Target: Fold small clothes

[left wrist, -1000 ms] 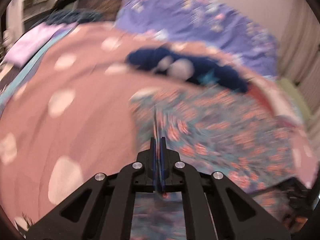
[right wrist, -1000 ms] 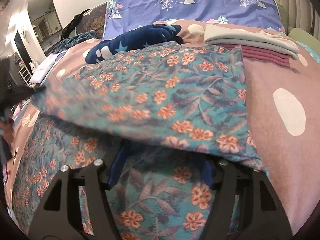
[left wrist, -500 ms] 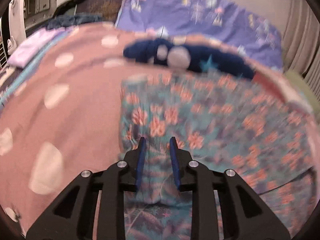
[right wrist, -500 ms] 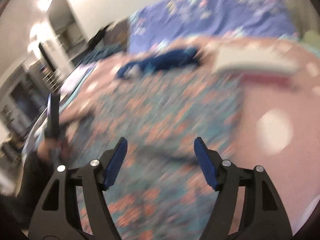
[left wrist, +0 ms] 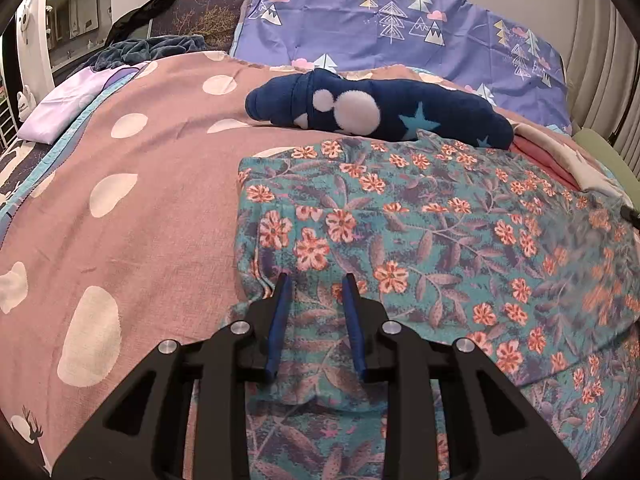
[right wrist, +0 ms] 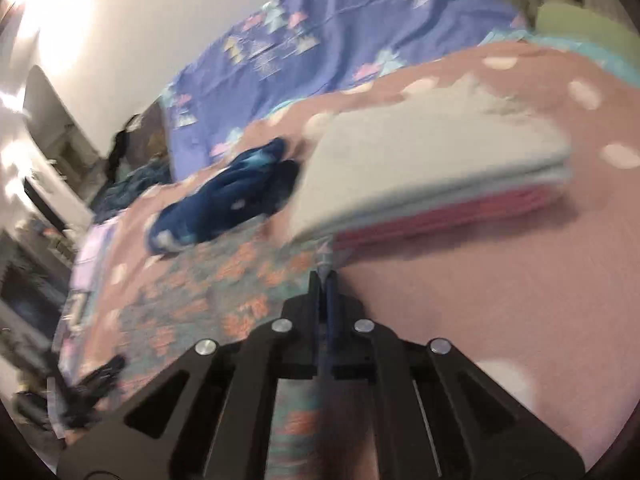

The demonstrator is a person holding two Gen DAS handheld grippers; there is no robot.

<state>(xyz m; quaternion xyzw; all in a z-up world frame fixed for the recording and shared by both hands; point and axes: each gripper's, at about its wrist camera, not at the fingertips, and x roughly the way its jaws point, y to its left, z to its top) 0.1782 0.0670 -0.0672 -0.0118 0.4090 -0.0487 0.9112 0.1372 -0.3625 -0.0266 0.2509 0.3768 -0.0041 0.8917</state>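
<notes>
Left claw [left wrist: 316, 284] parted over floral garment [left wrist: 420, 240]; right claw [right wrist: 323, 276] pinches its corner.

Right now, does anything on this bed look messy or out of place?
Yes: the navy star-print garment lies crumpled in a heap on the pink dotted bedspread, unlike the neat folded stack beside it. The floral garment is only part-folded.

Two close, downward views, shared bedspread [left wrist: 168, 216]
</notes>
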